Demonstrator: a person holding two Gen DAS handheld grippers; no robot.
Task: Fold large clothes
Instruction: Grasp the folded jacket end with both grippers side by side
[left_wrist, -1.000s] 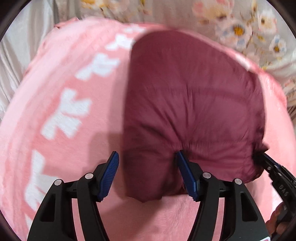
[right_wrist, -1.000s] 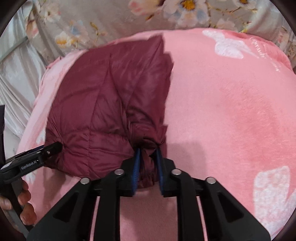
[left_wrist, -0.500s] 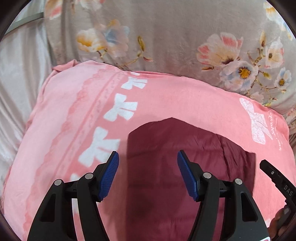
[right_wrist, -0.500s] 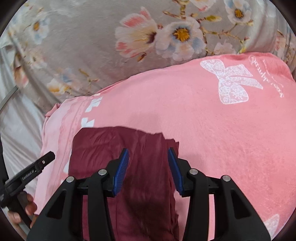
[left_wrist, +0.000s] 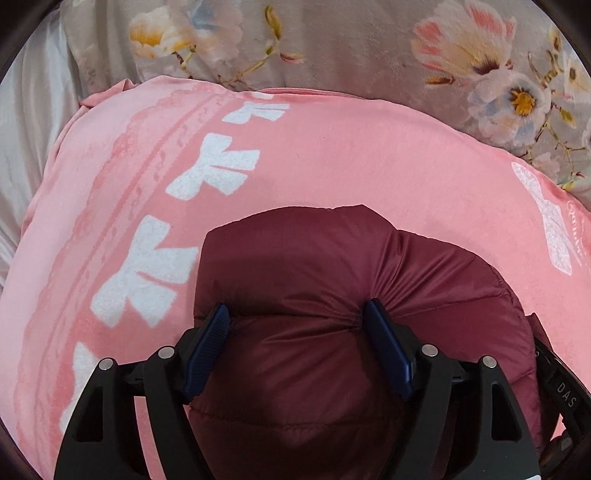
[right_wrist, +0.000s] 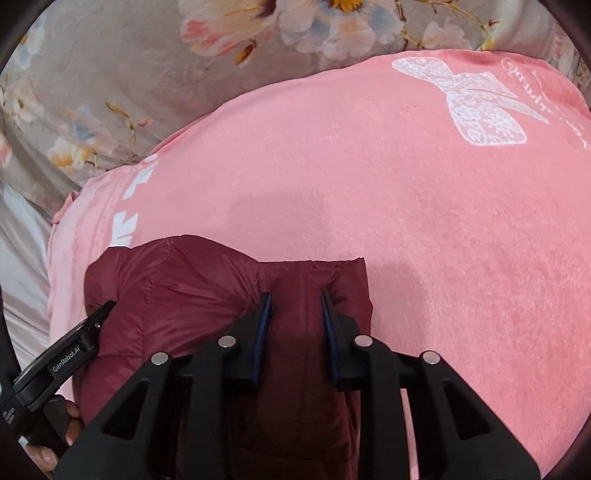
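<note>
Two grippers, one garment. Left gripper (left_wrist: 297, 328) stands wide, its jaws having just spread further, with a puffy bulge of the maroon padded jacket (left_wrist: 332, 280) between the blue pads; the right-hand pad (left_wrist: 388, 343) dents the fabric into a pucker, the left-hand pad sits at the bulge's edge (whether it actually presses, cannot tell). Right gripper (right_wrist: 295, 314) is much narrower, jaws having just come closer, both pads flanking a folded strip at the jacket's right edge and touching it on each side, so it looks clamped on that strip.

Jacket (right_wrist: 177, 295) lies bunched on the pink blanket (right_wrist: 424, 229), near the bottom of both views, under the fingers. One blanket, with white bow prints: a row of them down the left side in the left wrist view, one lacy bow (right_wrist: 480, 107) upper right in the right wrist view. One grey floral sheet (left_wrist: 351, 44) beyond the blanket. Each view catches the other gripper at its edge, plus a bit of a hand (right_wrist: 55, 435).
</note>
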